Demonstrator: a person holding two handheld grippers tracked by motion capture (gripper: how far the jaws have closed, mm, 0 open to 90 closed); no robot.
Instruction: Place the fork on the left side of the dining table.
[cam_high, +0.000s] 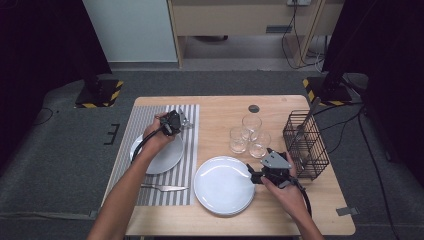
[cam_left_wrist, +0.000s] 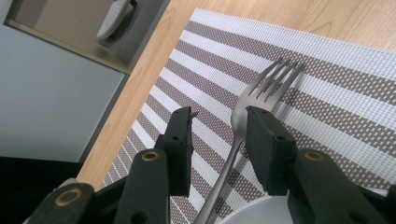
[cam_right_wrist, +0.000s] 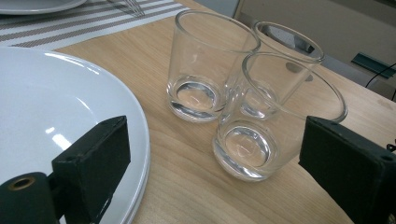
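Fingers (cam_left_wrist: 268, 149) of your left gripper (cam_left_wrist: 219, 123) stand apart around the neck of the fork (cam_left_wrist: 261, 88); the right-hand pad looks to be against the handle while the other stands clear of it, so I cannot tell whether you truly hold the fork or only bracket it. Its tines point out over the striped placemat (cam_left_wrist: 327, 79), and whether they rest on the mat or hang just above it is hard to judge. On the other side, your right gripper (cam_right_wrist: 210, 154) has its jaws spread wide with nothing pressed between them, the nearest glass (cam_right_wrist: 275, 126) of the three glasses (cam_high: 246, 136) framed in the gap and the rim of the stacked white plates (cam_right_wrist: 56, 116) just beside the near jaw. Judging from how the table lies, a place setting looks partly built: one plate (cam_high: 167, 160) sits on the placemat, a knife (cam_high: 165, 188) lies on the mat near its front edge, and the fork is at the mat's far end by your left hand (cam_high: 157, 137). Left to do, as I read it, are settling the fork beside that plate and bringing over a glass. Your cutlery basket (cam_high: 306, 145) stands at the table's right edge, with some cutlery upright in it.
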